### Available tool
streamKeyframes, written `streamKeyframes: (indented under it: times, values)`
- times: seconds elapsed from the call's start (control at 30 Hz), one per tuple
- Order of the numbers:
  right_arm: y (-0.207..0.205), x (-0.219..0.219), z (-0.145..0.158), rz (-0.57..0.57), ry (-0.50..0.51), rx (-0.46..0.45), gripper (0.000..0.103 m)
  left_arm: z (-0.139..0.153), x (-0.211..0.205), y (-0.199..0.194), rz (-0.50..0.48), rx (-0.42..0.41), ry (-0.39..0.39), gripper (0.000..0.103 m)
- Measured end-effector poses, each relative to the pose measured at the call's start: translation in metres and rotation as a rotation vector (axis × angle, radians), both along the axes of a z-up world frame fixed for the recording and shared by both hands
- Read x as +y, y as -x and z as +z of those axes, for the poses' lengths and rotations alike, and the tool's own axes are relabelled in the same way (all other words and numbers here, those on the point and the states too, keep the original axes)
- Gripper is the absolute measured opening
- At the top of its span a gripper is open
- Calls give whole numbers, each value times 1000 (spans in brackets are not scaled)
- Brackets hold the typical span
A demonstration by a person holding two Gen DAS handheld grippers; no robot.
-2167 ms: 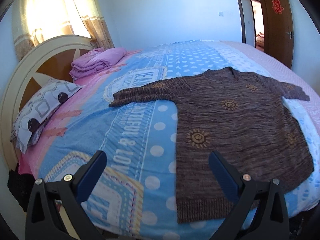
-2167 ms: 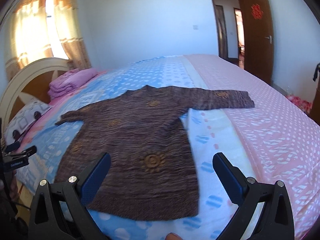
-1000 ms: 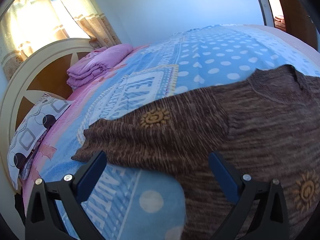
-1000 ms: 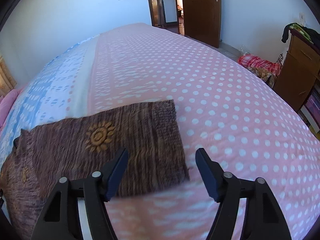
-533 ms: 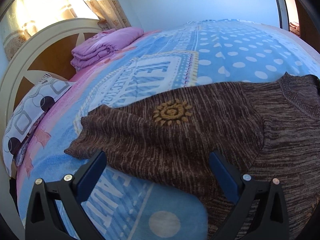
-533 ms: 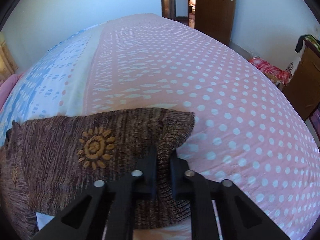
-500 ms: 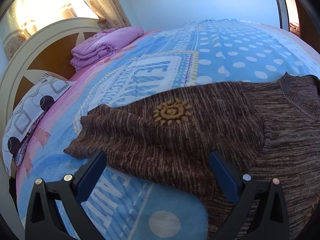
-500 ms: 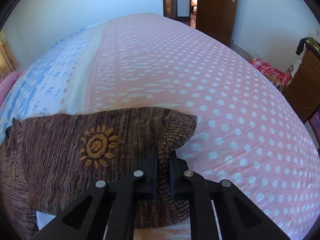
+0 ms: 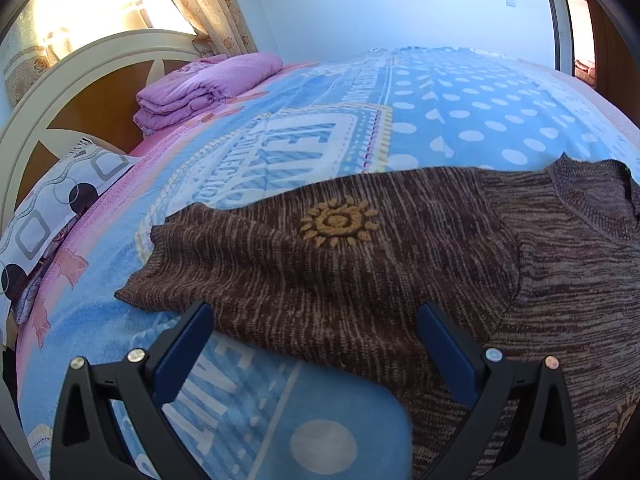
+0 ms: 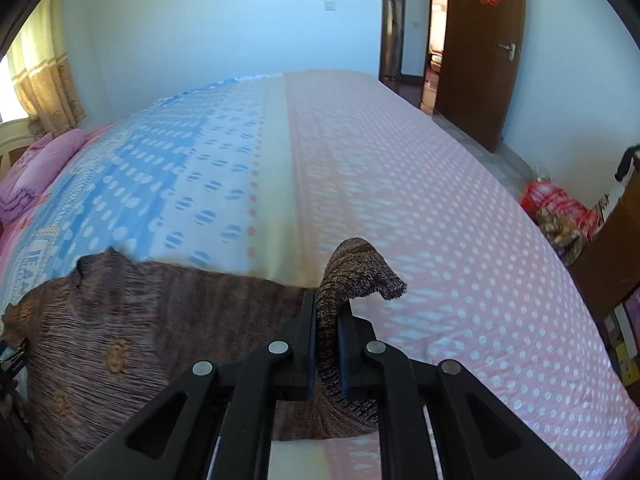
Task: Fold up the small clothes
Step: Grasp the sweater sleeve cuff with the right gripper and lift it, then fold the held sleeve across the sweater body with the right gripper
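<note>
A brown knitted sweater (image 9: 360,264) with orange sun motifs lies spread on the bed. In the left wrist view its left sleeve stretches flat toward the headboard, and my left gripper (image 9: 316,322) hovers open over the sleeve's near edge, one finger on each side, nothing pinched. In the right wrist view my right gripper (image 10: 327,312) is shut on the cuff of the right sleeve (image 10: 352,276), which stands lifted off the pink bedding, its end drooping over the fingertips. The sweater's body (image 10: 132,320) lies flat to the left.
The bed carries a blue patterned blanket (image 9: 460,112) and a pink dotted sheet (image 10: 440,208). A folded purple quilt (image 9: 204,84) and a pillow (image 9: 52,204) lie by the headboard (image 9: 80,64). A wooden door (image 10: 480,48), a cabinet (image 10: 612,256) and a red bundle (image 10: 556,208) stand to the right.
My right gripper closed on the right sleeve's cuff, then lifted it off the bed and carried it toward the sweater's body. My left gripper stayed open and edged along the left sleeve.
</note>
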State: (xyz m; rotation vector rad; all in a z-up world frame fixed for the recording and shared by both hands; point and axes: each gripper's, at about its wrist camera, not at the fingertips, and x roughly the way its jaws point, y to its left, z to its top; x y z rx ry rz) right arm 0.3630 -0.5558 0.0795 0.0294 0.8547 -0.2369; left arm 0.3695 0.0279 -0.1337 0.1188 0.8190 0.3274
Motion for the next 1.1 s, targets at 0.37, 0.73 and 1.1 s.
streamKeyframes:
  times: [0.37,0.73,1.1]
  values:
    - [-9,96,42,146,35,-22,8,1,7,4,-4,-29,53,103]
    - [-15,171,45,263,-2,-11,8,2,12,9,1,-53,87,103]
    - [-45,269,-20,392,-115,47,8,-1,14,7,9,-44,91,103]
